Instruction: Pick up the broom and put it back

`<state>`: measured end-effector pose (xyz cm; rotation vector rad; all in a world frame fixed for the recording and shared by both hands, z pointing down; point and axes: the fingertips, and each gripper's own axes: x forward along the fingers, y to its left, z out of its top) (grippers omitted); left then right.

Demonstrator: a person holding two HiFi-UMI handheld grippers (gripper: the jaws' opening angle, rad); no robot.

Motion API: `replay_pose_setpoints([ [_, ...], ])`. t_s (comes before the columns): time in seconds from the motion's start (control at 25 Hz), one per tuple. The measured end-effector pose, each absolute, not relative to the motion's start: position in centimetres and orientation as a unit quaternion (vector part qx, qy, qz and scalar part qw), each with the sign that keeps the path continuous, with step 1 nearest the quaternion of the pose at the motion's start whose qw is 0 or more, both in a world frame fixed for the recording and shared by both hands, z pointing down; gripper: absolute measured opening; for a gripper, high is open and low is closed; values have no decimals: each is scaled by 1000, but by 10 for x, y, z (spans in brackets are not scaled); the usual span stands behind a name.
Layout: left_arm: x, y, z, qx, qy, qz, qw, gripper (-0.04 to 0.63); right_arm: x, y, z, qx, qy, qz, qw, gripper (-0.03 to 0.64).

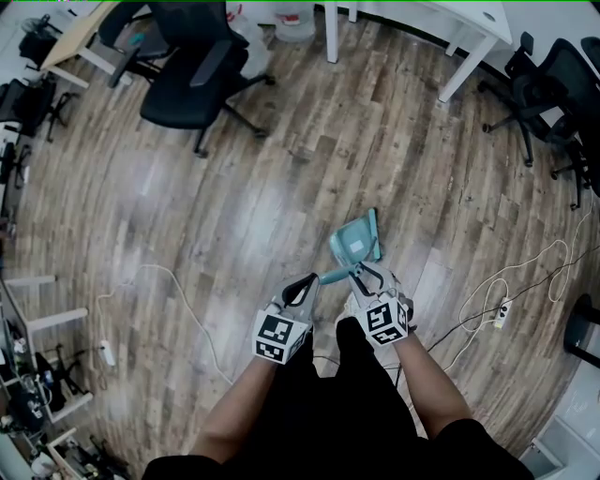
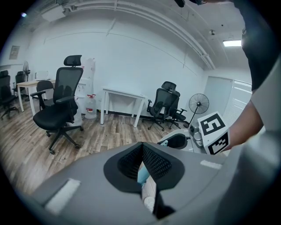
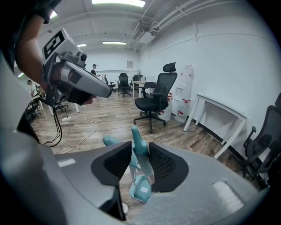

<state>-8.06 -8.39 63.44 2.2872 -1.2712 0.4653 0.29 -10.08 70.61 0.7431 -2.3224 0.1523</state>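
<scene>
Left gripper [image 1: 307, 283] jaws clamped shut on teal broom handle [image 2: 142, 172]. Right gripper [image 1: 364, 272] jaws pinching dustpan handle [image 3: 138, 145] between pads, dustpan [image 3: 141, 192] straight below jaws.

bright, even light falls from ceiling strip lights [image 3: 117, 2] above the right claw [image 3: 140, 160]; shadows are soft and faint. pale glare sheens the wood floor [image 1: 234, 197] ahead of the left claw [image 1: 302, 281]. every view bows at its edges, corners dark; claw bodies up close look soft.
</scene>
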Motion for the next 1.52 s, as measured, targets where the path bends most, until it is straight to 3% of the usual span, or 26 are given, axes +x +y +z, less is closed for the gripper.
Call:
replay_pose_setpoints([
  [0.12, -80, -85, 635, 836, -462, 177, 236, 17, 1, -100, 705, 286, -894, 58, 339, 153],
  [0.28, -79, -86, 633, 840, -457, 183, 230, 16, 2, -99, 698, 297, -894, 64, 329, 239],
  [0.68, -76, -105, 603, 854, -448, 166, 206, 17, -13, -98, 623, 321, -905, 41, 275, 247],
  [1.16, -93, -160, 535, 866, -467, 109, 141, 15, 0, -154, 492, 418, -896, -3, 152, 136],
  [1.52, -93, -191, 471, 883, -458, 71, 74, 16, 9, -181, 442, 473, -874, -39, 106, 4],
])
